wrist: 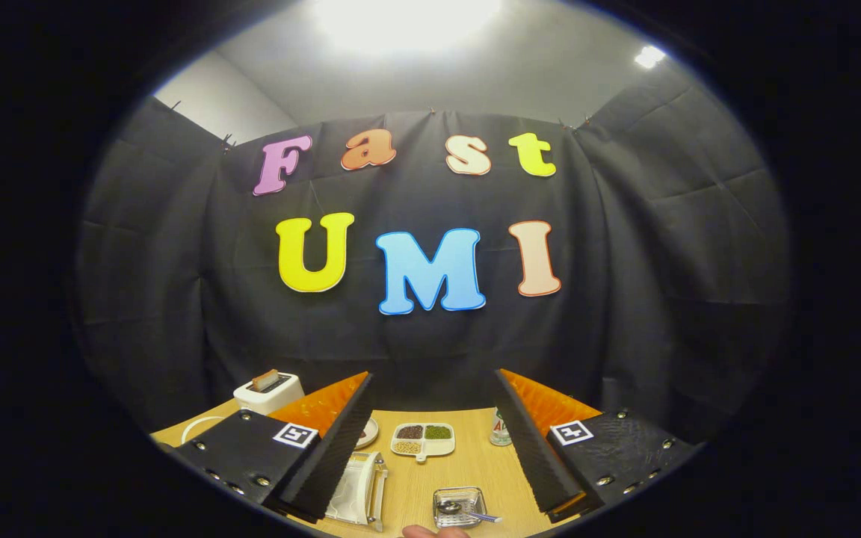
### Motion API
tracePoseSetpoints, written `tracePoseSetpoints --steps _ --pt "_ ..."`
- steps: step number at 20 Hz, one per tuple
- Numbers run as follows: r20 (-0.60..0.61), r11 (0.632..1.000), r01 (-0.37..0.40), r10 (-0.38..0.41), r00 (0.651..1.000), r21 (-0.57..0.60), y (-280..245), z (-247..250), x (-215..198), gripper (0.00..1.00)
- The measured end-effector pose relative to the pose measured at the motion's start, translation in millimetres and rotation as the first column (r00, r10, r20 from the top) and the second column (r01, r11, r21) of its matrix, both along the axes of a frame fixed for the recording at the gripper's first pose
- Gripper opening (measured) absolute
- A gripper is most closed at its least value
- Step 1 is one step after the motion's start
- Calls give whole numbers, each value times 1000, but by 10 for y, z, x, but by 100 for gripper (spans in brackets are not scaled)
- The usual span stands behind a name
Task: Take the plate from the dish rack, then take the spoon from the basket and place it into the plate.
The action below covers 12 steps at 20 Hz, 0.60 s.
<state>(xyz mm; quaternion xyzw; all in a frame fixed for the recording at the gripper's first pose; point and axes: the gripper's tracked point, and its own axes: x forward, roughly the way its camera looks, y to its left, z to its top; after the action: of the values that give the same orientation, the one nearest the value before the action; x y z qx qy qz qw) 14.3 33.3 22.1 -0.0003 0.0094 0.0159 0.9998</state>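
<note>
Wooden bench (468, 467) under black-cloth booth; my fingers (430, 448) spread wide, holding nothing, poised high to pick a target. Plate (348, 489) upright in dish rack (377, 486) left of basket (460, 506); spoon (460, 509) inside basket.

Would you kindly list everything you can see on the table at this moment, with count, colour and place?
Table: one, light wood, under everything.
Toaster: one, white, far side beyond one finger, something brown in its slot.
Divided dish: one, white, dark, green and pale fillings, beyond the fingers.
Dish rack: one, holding a white plate, beside one finger.
Basket: one, metal, between the fingers, spoon inside.
Can: one, partly hidden behind the other finger.
Fingertip: one, nearest edge.
Gripper: one, open, holding nothing.
</note>
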Motion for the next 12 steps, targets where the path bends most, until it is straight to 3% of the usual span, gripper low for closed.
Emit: tracePoseSetpoints --steps 7,12 --pt "-137 999 -37 37 990 6 375 -188 244 97" --pt "-292 997 -73 68 954 -4 726 -487 449 98"
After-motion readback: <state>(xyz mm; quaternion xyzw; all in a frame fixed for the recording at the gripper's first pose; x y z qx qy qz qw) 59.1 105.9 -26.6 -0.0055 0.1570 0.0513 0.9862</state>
